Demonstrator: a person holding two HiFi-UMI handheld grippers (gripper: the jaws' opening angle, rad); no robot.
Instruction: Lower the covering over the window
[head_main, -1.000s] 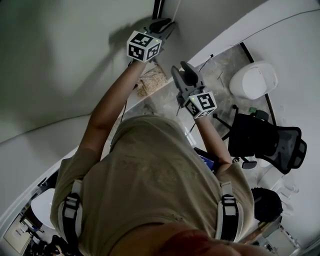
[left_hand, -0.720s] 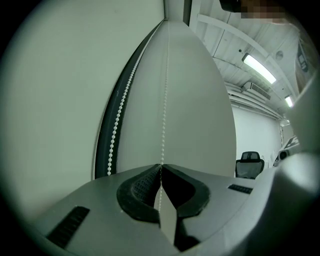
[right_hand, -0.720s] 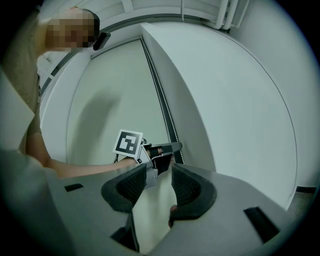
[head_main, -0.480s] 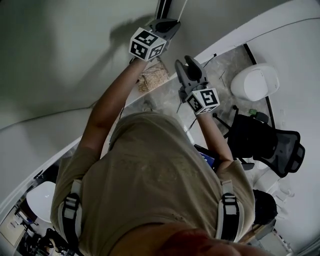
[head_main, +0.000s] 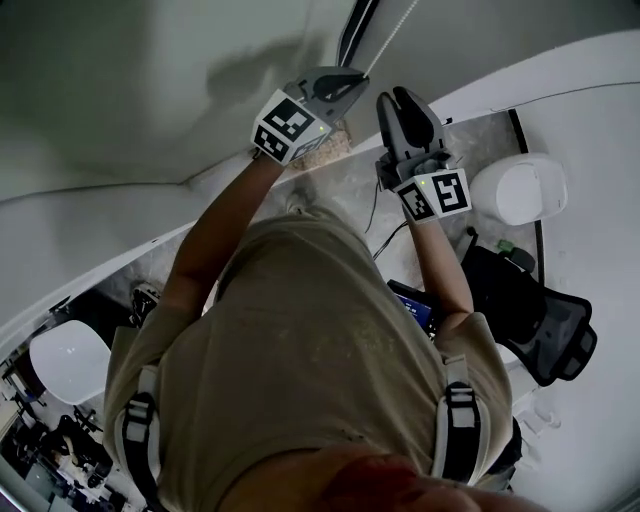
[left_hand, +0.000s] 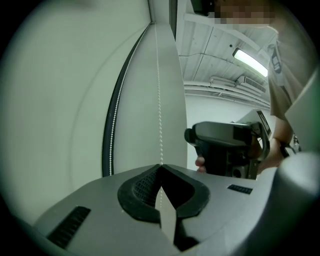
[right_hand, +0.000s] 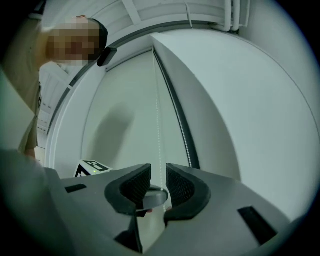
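Observation:
A white bead chain (left_hand: 160, 100) hangs in front of the pale blind (left_hand: 60, 100), next to a dark window frame strip (head_main: 355, 30). My left gripper (left_hand: 160, 166) is shut on this chain, which runs up out of its closed tips. In the head view the left gripper (head_main: 345, 78) reaches toward the blind, with the right gripper (head_main: 400, 100) just beside it. The right gripper (right_hand: 158, 172) points up along the same bead chain (right_hand: 158, 125). Its jaws have just been closing; the chain passes between the pads with a gap on each side.
A black office chair (head_main: 540, 320) and a white rounded object (head_main: 515, 190) stand to the right below. A white round seat (head_main: 70, 360) is at lower left. Cables lie on the mottled floor (head_main: 350, 190). A ceiling light (left_hand: 250, 60) glows overhead.
Both grippers moved up and right in the head view. The left jaws closed onto the bead chain. The right gripper rose beside it and its jaws narrowed.

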